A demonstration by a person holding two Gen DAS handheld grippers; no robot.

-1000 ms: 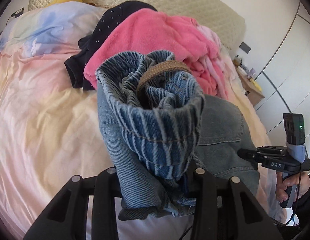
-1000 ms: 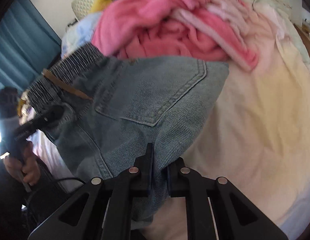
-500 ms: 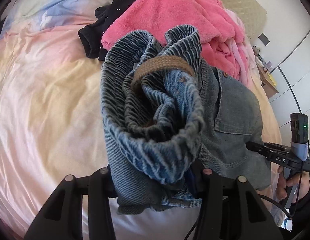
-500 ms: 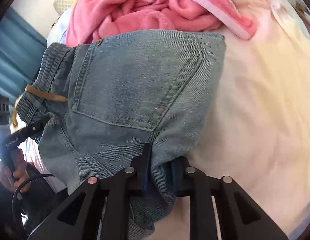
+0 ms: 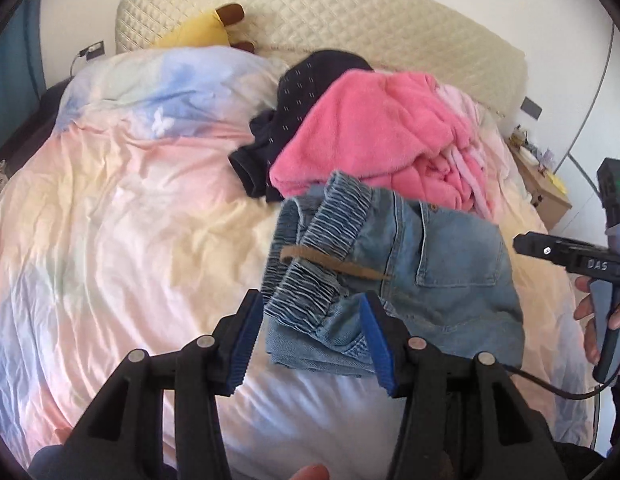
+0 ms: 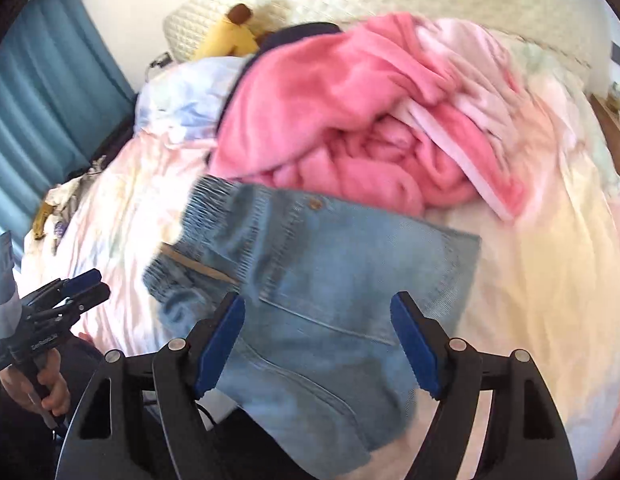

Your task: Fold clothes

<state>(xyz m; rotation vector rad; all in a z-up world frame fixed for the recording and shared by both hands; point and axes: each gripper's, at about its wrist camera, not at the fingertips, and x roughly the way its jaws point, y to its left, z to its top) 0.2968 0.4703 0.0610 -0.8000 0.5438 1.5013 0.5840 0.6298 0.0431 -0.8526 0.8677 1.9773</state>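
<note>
I have the denim shorts (image 5: 394, 276) lying folded on the bed (image 5: 109, 240), near its foot edge and just in front of the clothes pile. My left gripper (image 5: 310, 344) has its jaws spread; they have just been opening, and the bunched waistband sits beyond them without either pad pressing it. My right gripper (image 6: 320, 352) is spread wide too, its jaws have just been opening, and the denim lies below and between them, free of the pads.

I judge this as the release at the end of one fold: the shorts look doubled over, pocket side up, though the waistband end is still lumpy. The next move calls for either flattening that lump or leaving the shorts and reaching toward the pile behind for a fresh garment, with both grippers clear of the denim so nothing drags.

Counting: 1 pair of shorts, 1 pink fleece garment (image 5: 382, 140), 1 dark dotted garment (image 5: 301, 96) and at least 1 paler pink piece (image 6: 470, 64) in the pile, 1 yellow plush toy (image 5: 197, 30) by the headboard (image 5: 350, 12), 2 grippers. The right-wrist view is blurred, so finer detail there I cannot tell.
</note>
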